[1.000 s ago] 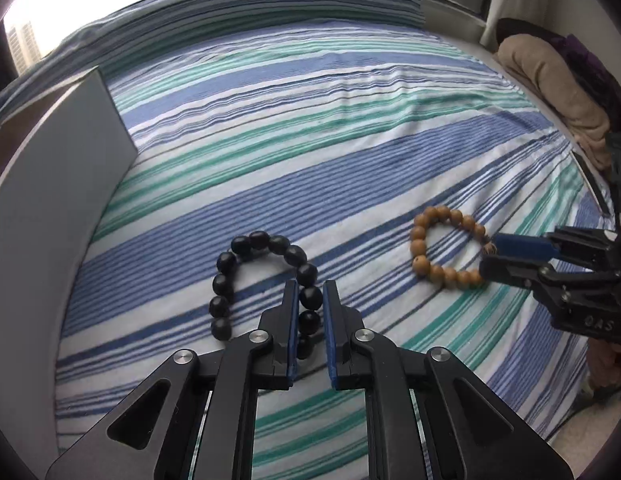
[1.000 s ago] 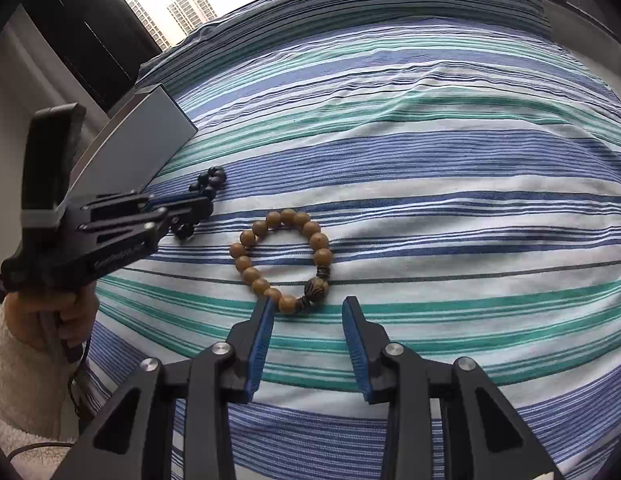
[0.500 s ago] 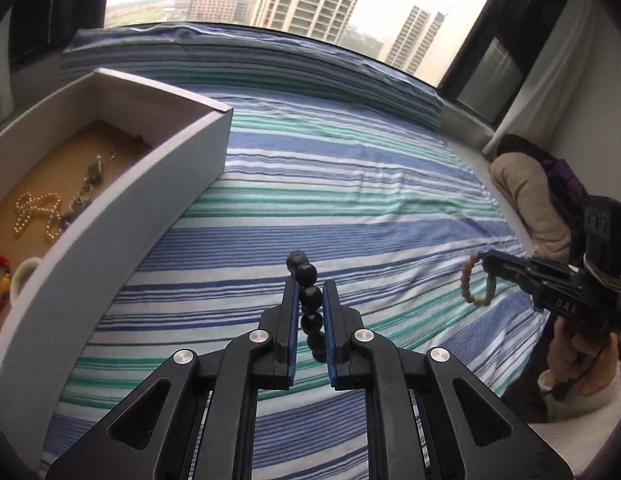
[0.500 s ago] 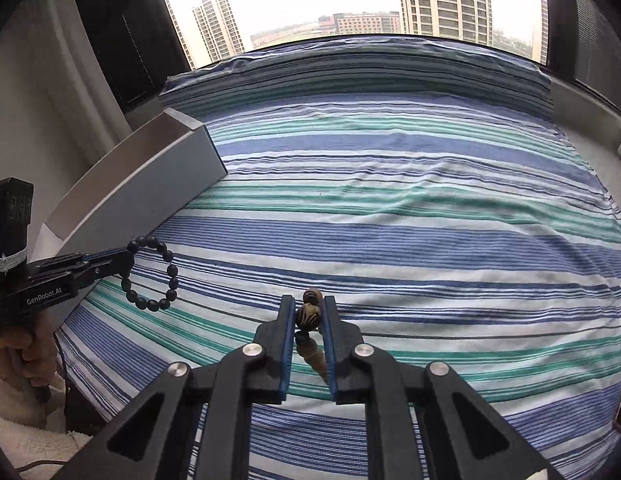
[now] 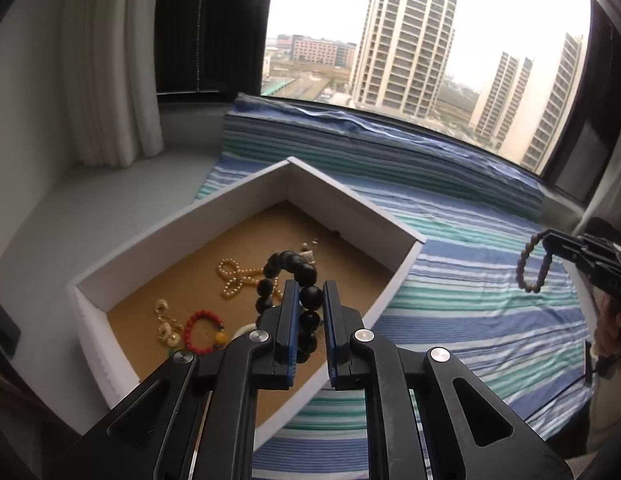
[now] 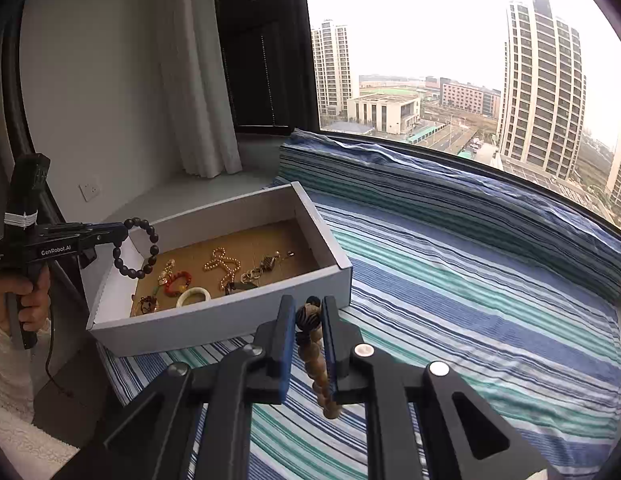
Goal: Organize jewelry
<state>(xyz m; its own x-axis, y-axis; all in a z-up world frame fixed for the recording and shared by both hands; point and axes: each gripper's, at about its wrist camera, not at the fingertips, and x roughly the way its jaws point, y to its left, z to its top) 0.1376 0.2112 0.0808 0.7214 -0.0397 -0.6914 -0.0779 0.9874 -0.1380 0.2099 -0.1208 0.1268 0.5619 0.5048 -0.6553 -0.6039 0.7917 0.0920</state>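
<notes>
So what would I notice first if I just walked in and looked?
Probably the two bead bracelets dangling in mid-air: a black bead bracelet pinched by the left gripper right over the white box, and a brown wooden bead bracelet pinched by the right gripper above the striped bedsheet. Then the box itself, on the sheet's left side, with a gold bead chain and a red bead bracelet inside.

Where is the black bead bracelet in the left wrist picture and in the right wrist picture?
Left wrist view: black bead bracelet at lower centre, clamped in the left hand-held gripper, in front of the box.
Right wrist view: the bracelet at left, hanging from that gripper's tip, over the box's left end.
Shared landmark: the white box of jewelry on the striped bedsheet.
</notes>
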